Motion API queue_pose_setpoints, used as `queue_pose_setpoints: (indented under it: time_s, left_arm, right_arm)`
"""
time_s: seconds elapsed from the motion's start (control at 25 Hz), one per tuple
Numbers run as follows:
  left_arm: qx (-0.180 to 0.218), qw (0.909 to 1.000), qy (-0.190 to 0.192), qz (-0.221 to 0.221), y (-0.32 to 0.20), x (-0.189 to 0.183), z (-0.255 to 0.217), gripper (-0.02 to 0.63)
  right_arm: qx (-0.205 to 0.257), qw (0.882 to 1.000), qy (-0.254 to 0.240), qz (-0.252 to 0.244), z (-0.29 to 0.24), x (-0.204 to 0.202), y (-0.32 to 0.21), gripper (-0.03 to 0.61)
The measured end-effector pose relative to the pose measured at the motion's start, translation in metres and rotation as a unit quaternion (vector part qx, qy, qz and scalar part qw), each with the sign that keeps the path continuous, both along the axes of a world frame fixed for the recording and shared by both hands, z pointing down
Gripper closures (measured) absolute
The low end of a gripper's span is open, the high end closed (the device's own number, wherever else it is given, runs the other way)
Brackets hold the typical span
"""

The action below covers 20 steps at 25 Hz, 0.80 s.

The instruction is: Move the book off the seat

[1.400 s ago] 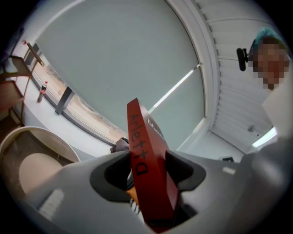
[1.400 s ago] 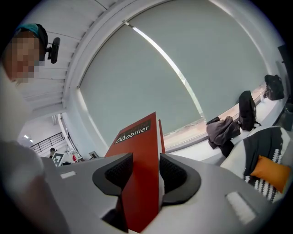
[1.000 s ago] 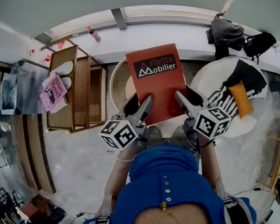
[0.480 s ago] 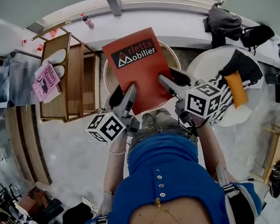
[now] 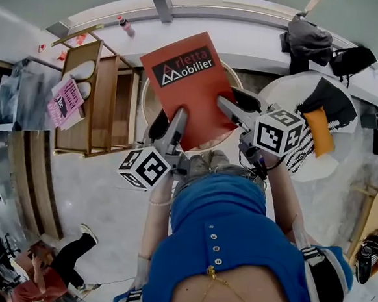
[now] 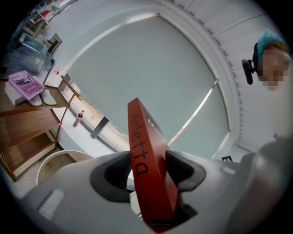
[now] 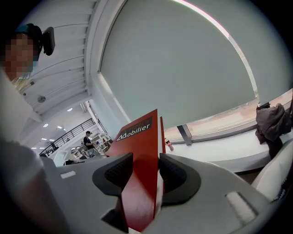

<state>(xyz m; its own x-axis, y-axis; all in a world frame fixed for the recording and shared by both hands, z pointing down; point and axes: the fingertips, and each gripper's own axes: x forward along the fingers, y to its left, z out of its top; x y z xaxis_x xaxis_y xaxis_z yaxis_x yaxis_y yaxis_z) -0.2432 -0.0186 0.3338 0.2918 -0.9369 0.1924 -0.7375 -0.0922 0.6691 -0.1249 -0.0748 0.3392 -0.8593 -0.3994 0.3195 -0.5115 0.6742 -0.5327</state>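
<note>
**Both claws clamped on the book: carry it clear as 1 unit**

My left gripper [image 6: 146, 167] is clenched on the spine of the red book [image 5: 188, 82], and my right gripper [image 7: 145, 176] grasps its opposite lower edge. The book hangs tilted above the round seat [image 5: 146, 104], apparently lifted clear. I'd move the 2 claws together without twisting, and pass the rim before lowering.
</note>
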Motion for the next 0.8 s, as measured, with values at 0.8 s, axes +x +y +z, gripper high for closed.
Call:
queue_pose_setpoints:
  time_s: [0.8]
  left_arm:
    - [-0.012, 0.9996, 0.001, -0.024, -0.003, 0.002, 0.009, 0.392]
  right_arm:
    - [-0.009, 1.0, 0.001, -0.023, 0.01, 0.0, -0.009, 0.393]
